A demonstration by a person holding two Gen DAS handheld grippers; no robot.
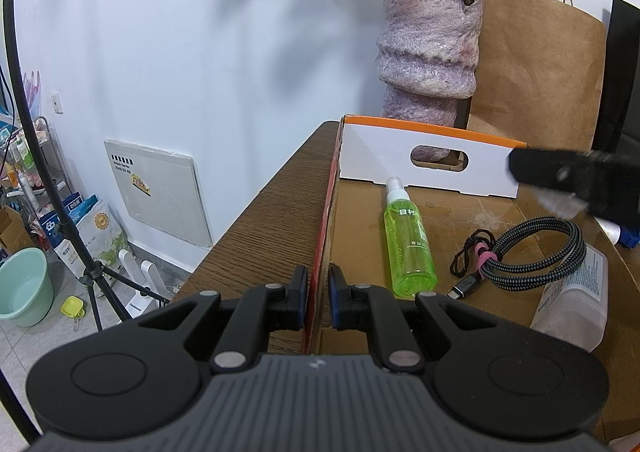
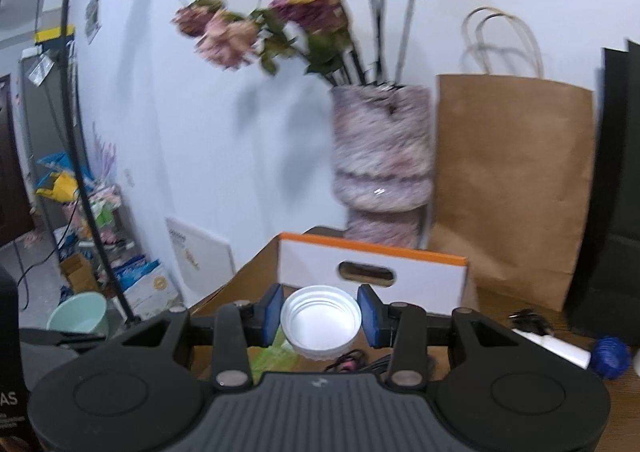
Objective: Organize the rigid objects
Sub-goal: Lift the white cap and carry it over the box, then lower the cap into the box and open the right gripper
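Cardboard makes up the biggest thing here: a shallow box [image 1: 420, 236] whose near left wall is pinched between the pads of the left gripper [image 1: 319, 288], which is fully closed on that thin wall and steadies the box. Its white end panel with the hand slot [image 2: 372, 272] stands straight ahead of the right gripper [image 2: 321, 316], whose jaws are partly apart and clamped on a white screw cap [image 2: 321, 326], open side facing the camera. The box floor lies ahead of and below the cap, so I judge the coming move to be a forward and downward carry; the right hand is the one placed to do it.

Beyond the box, a mottled purple vase [image 1: 428, 47] and a brown paper bag [image 1: 536, 67] stand well clear of that path. Inside, right of the left gripper, a green spray bottle [image 1: 408, 240] lies with its long axis pointing away toward the end panel. Farther right sit a coiled braided cable [image 1: 532, 252] and a clear bottle [image 1: 576, 296] against the right wall. Bare floor between spray bottle and cable looks like the freest spot.
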